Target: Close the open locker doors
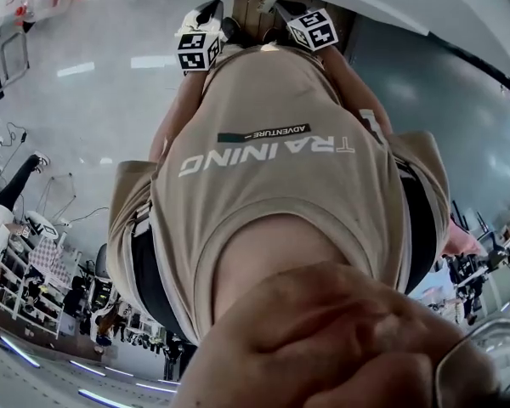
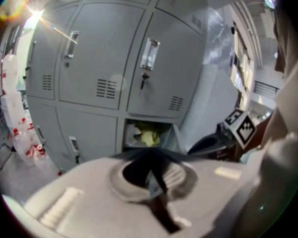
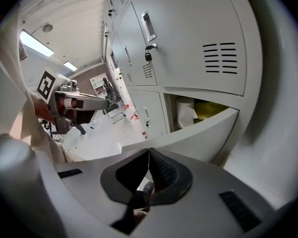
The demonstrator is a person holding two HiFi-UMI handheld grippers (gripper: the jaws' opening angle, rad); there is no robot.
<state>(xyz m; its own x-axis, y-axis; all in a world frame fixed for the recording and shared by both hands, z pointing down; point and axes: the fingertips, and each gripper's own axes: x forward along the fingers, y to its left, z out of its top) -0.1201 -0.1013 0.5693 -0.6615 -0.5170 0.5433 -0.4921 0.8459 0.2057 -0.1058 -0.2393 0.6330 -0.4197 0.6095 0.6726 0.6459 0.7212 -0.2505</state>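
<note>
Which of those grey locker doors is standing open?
The lower-right locker: its door swings outward, showing yellow and white things inside. The other doors sit flush, shut.

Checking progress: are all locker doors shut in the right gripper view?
No, the lower door stands open, and yellow stuff shows inside its compartment.

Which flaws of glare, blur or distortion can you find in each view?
Left gripper view: glare at top left; the left gripper is blurred. Right gripper view: sharp, but the wide lens bows the locker doors. Head view: the shirt is sharp; the bottom foreground is out of focus.
</note>
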